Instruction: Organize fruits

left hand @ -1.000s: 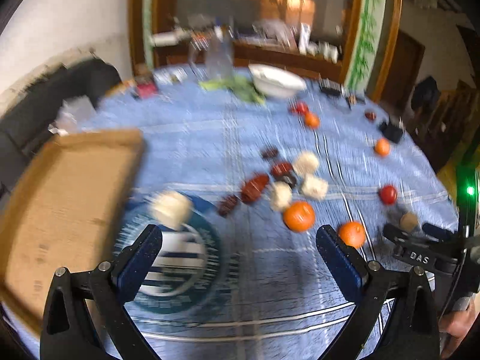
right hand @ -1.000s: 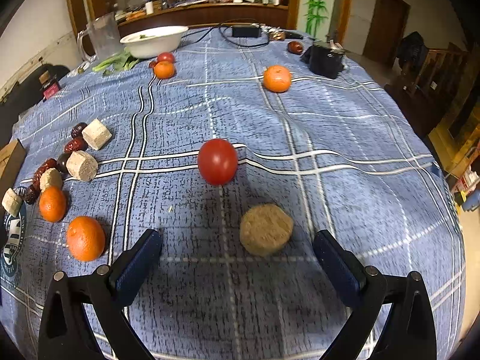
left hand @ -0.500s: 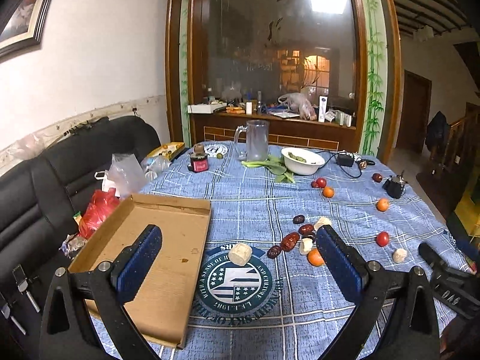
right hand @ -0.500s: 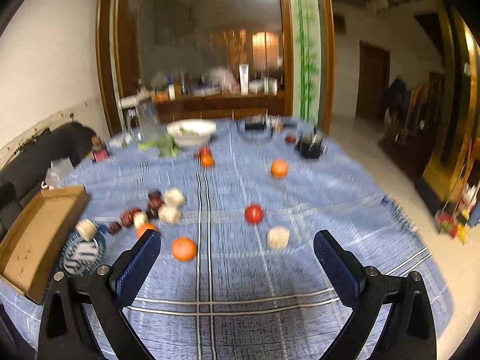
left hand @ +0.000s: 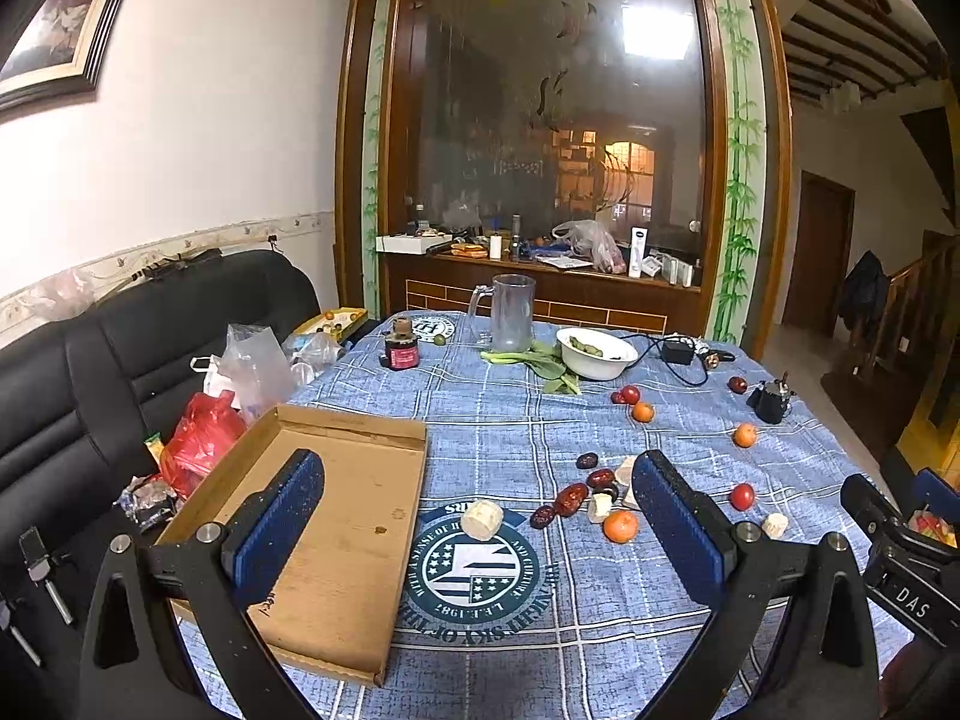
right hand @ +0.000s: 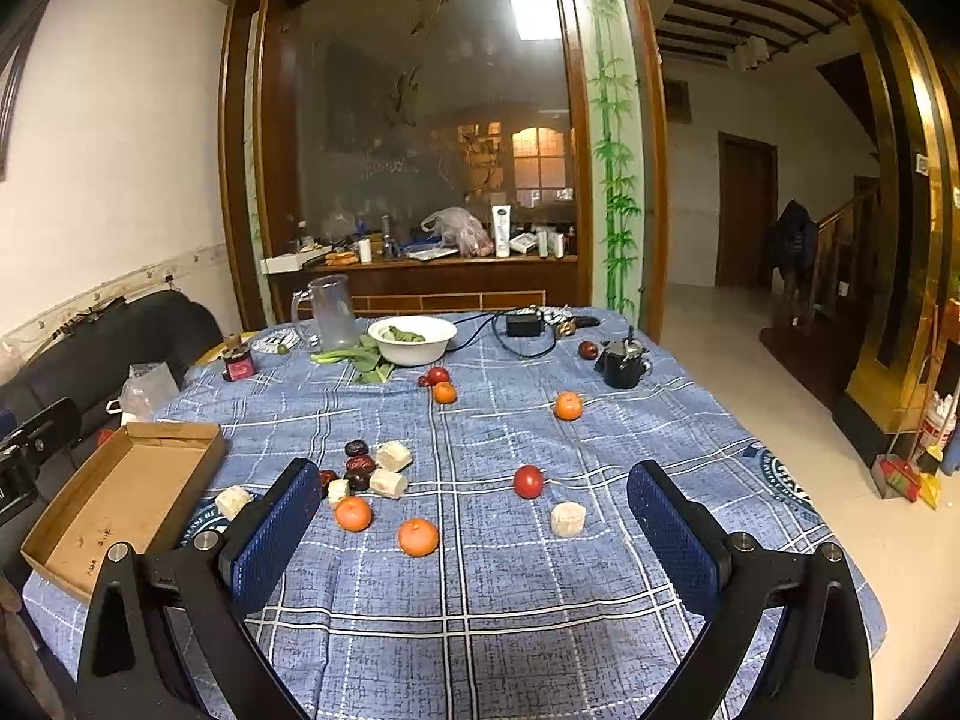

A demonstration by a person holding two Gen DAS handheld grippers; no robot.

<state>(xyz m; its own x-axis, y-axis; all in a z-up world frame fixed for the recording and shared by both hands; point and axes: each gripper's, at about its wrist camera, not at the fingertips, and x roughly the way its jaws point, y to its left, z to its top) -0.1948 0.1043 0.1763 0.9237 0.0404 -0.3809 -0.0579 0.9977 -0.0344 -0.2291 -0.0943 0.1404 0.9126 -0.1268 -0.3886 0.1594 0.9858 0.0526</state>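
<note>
Both the left gripper (left hand: 478,531) and the right gripper (right hand: 469,525) hang above the tabletop (right hand: 480,588) with jaws spread wide and nothing between them. An empty cardboard tray (left hand: 336,516) lies at the left edge, and just beside it a pale chunk (left hand: 482,519) sits on the cloth's round emblem (left hand: 474,576). Past it lies a cluster of dark red fruits, probably dates (left hand: 570,498), with more pale chunks and an orange (left hand: 620,525), while a tomato (right hand: 528,480) and other oranges lie scattered apart.
</note>
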